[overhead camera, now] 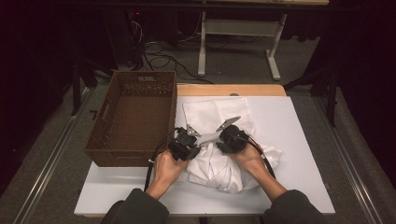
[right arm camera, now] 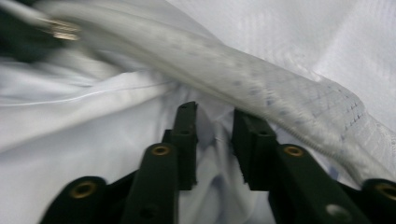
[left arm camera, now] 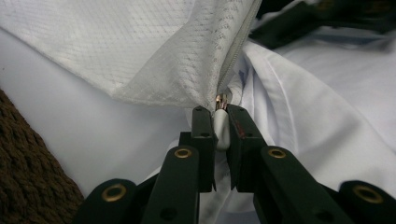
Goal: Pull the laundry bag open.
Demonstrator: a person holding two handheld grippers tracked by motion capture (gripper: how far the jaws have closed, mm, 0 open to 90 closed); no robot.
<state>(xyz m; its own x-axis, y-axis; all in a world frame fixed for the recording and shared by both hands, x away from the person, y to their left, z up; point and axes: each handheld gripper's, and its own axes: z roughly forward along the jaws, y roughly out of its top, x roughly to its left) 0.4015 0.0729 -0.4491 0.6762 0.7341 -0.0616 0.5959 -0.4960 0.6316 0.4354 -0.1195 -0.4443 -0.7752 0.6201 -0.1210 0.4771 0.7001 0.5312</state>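
A white mesh laundry bag [overhead camera: 219, 112] lies on the white table top [overhead camera: 303, 140], and a crumpled white garment [overhead camera: 224, 170] spills from its near end. In the left gripper view my left gripper [left arm camera: 221, 114] is shut on the white zipper pull [left arm camera: 222, 133], just below the metal slider [left arm camera: 221, 100] at the edge of the mesh bag [left arm camera: 140, 51]. My right gripper [right arm camera: 215, 116] hovers with its jaws apart over the white garment [right arm camera: 84, 135], under the bag's zippered edge [right arm camera: 266, 88]; its pads press on nothing. From above, the left gripper [overhead camera: 201, 140] and right gripper [overhead camera: 222, 144] sit close together.
A brown woven basket [overhead camera: 100, 140] stands empty at the table's left, right beside the left hand; its wall [left arm camera: 28, 163] shows in the left gripper view. Bare white table lies to the right and near the front edge. A wooden strip [overhead camera: 229, 89] borders the far side.
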